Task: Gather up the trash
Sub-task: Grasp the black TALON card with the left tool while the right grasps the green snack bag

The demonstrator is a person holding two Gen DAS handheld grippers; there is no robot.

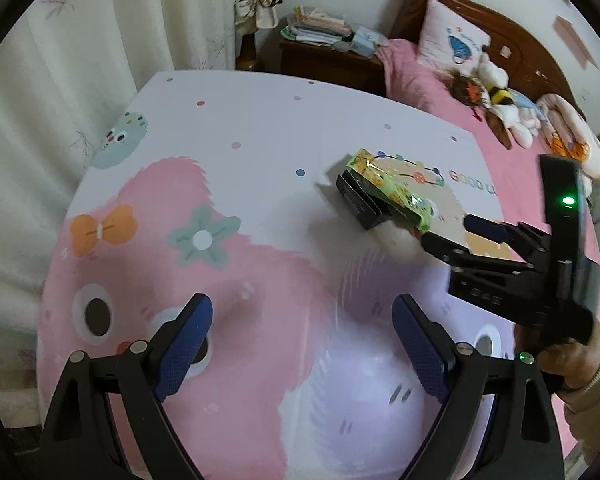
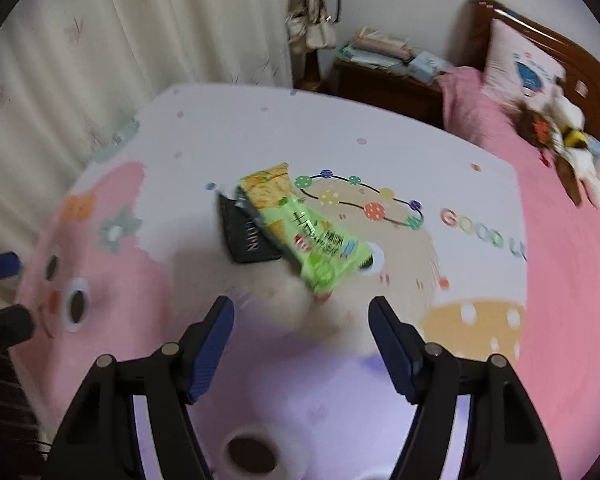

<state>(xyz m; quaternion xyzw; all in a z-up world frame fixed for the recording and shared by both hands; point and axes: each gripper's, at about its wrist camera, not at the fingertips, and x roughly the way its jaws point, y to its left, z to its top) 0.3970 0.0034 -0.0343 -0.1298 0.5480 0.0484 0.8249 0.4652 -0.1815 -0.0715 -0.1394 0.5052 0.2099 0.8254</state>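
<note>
A green snack wrapper (image 2: pixel 304 232) lies on the cartoon-printed tabletop (image 2: pixel 380 128), overlapping a black packet (image 2: pixel 244 236) on its left. My right gripper (image 2: pixel 302 320) is open, tilted down, its fingertips just short of the wrapper's near end, with nothing between the pads. In the left wrist view the green wrapper (image 1: pixel 388 188) and black packet (image 1: pixel 356 200) sit right of centre, and the right gripper (image 1: pixel 454 232) comes in from the right, one finger close beside the wrapper's end. My left gripper (image 1: pixel 300 340) is open and empty over the pink cartoon figure, well left of the trash.
A curtain (image 1: pixel 80 40) hangs along the table's left side. Behind are a wooden nightstand (image 1: pixel 324 56) piled with books and a bed with pink sheets (image 1: pixel 440 92), a pillow and soft toys (image 1: pixel 496 96). A person's hand (image 1: pixel 560 360) holds the right gripper.
</note>
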